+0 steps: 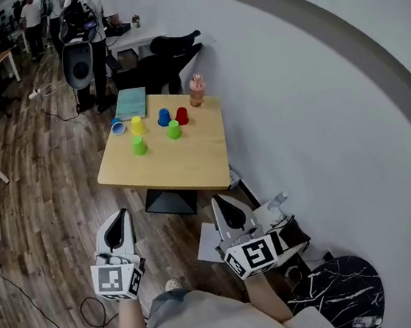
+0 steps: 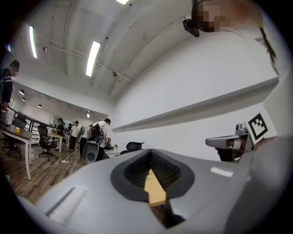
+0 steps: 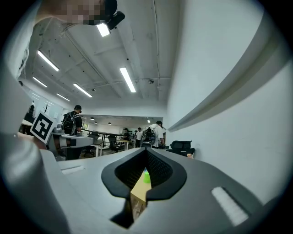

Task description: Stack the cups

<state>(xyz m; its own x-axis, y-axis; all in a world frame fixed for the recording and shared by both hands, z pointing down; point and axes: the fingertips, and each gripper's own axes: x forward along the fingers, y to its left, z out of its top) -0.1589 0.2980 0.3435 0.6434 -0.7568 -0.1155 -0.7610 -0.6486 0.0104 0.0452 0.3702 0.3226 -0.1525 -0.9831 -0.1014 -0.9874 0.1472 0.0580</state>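
Far beyond left tool [image 1: 120, 217] and right tool [image 1: 219, 202] stand cups [image 1: 174, 130].

Light-grey plastic left gripper [image 1: 120, 216] and right gripper [image 1: 219, 201], black ribbed jaw pads, black-and-white marker cubes [image 1: 118, 279]; pale grey clothing [image 1: 199, 324].

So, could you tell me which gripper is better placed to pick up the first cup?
Left, marginally. The left gripper lines up more closely with the nearest green cup; the right gripper sits toward the bare right side of the table. Both are shut, empty and well short of it.
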